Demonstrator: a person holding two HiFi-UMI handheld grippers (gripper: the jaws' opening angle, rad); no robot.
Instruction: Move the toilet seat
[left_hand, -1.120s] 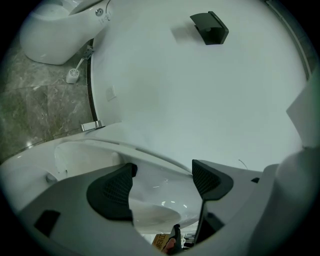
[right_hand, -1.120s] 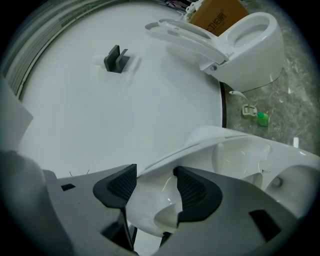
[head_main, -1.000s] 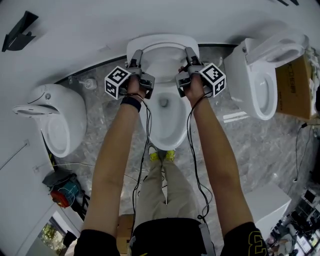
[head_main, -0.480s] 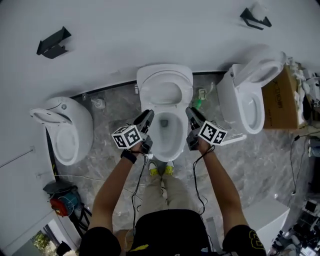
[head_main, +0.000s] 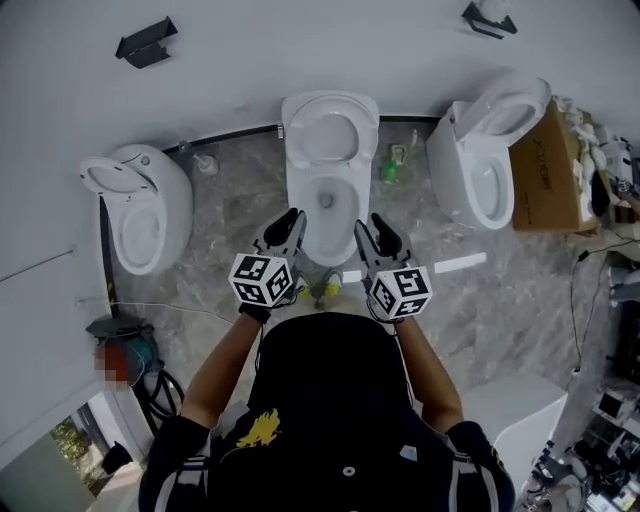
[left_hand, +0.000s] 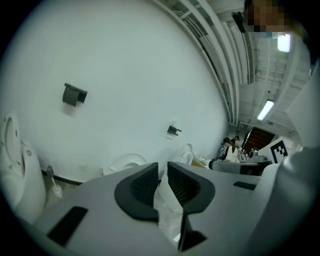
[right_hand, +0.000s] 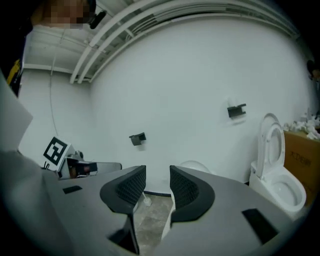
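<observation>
The middle toilet (head_main: 322, 205) stands against the white wall, and its white seat (head_main: 330, 132) is tipped up against the back. Both grippers hang in the air in front of the bowl, close to my body and clear of the seat. My left gripper (head_main: 293, 216) (left_hand: 162, 171) has been closing; only a narrow gap is left between its pads and nothing is in it. The jaws of my right gripper (head_main: 363, 224) (right_hand: 157, 176) have also been closing; they stand a little wider and are empty.
A second toilet (head_main: 138, 210) stands at the left and a third (head_main: 485, 160) at the right beside a cardboard box (head_main: 545, 165). A toilet brush (head_main: 207, 163) and a green bottle (head_main: 392, 165) flank the middle toilet. Black holders (head_main: 145, 42) hang on the wall.
Both grippers have left the raised seat and drawn back and up toward my body. Their jaws have narrowed. The view has risen and now shows all three toilets.
</observation>
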